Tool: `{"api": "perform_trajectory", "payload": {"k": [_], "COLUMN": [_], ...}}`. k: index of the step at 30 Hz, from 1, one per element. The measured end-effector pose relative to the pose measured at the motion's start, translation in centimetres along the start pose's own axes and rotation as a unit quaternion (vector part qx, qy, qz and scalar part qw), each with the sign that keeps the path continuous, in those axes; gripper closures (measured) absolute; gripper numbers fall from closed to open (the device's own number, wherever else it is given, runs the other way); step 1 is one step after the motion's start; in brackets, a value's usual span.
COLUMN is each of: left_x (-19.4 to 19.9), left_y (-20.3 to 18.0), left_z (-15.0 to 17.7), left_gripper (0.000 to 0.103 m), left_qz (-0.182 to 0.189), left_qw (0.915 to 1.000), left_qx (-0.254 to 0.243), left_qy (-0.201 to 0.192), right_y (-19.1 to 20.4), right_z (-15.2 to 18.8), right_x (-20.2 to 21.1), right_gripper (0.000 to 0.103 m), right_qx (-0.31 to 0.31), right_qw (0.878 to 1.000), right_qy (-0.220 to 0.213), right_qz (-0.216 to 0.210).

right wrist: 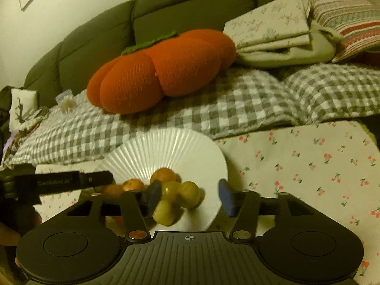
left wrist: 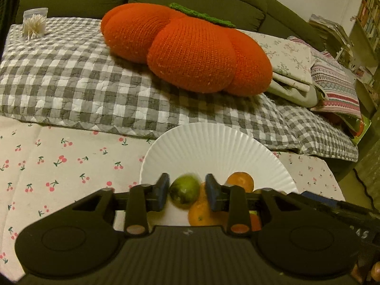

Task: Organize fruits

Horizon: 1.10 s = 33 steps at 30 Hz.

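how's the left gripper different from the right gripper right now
The left gripper has narrow-set jaws with a green fruit between its pads; whether it is clamped is unclear. The right gripper is spread wide, empty, over the green fruits. Both hover above the white plate, blue pads forward.

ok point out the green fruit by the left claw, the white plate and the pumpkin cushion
green fruit (left wrist: 184, 191), left wrist view, middle of its skin
white plate (left wrist: 209, 147), left wrist view, bare ribbed far rim
pumpkin cushion (left wrist: 190, 54), left wrist view, front orange lobe
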<state>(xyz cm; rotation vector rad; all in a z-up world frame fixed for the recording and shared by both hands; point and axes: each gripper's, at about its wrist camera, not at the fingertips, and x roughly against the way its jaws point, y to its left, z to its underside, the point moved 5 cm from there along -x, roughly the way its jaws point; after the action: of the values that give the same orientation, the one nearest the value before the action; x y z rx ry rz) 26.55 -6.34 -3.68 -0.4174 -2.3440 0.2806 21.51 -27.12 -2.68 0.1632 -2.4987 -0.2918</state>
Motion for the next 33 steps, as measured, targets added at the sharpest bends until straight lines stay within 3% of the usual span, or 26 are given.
{"api": "perform_trajectory", "payload": {"k": [7,13,18,27,33], "left_x": [2.6,5.6,8.3,12.6,15.4], "left_y": [0.5,0.5,-0.3,-0.8,-1.1], "left_z": [-0.2,0.7,1.9,4.5,6.6], "left_gripper": [0.061,0.060,0.049,0.041,0.036], "left_qz": [0.000,-0.025,-0.065,-0.129,-0.140], "left_qw": [0.9999,0.9995,0.9972,0.9900,0.9883], "left_qx": [0.003,-0.008,-0.024,-0.046,-0.046], "left_qy": [-0.010,-0.014,-0.027,-0.036,-0.039], "right_y": [-0.1,1.6,3.6,6.2,7.7], "right_z": [-0.5,0.0,0.9,2.3,4.7], "right_x": [1.5,3.4,5.4,8.9,12.0], "right_gripper": [0.049,0.049,0.049,0.034,0.029], "right_qx": [-0.014,-0.002,0.026,0.079,0.088], "right_qw": [1.000,1.000,0.999,0.996,0.995], "right_qy": [-0.013,-0.017,-0.021,-0.038,-0.038], "right_qz": [0.007,-0.003,0.004,0.032,0.042]}}
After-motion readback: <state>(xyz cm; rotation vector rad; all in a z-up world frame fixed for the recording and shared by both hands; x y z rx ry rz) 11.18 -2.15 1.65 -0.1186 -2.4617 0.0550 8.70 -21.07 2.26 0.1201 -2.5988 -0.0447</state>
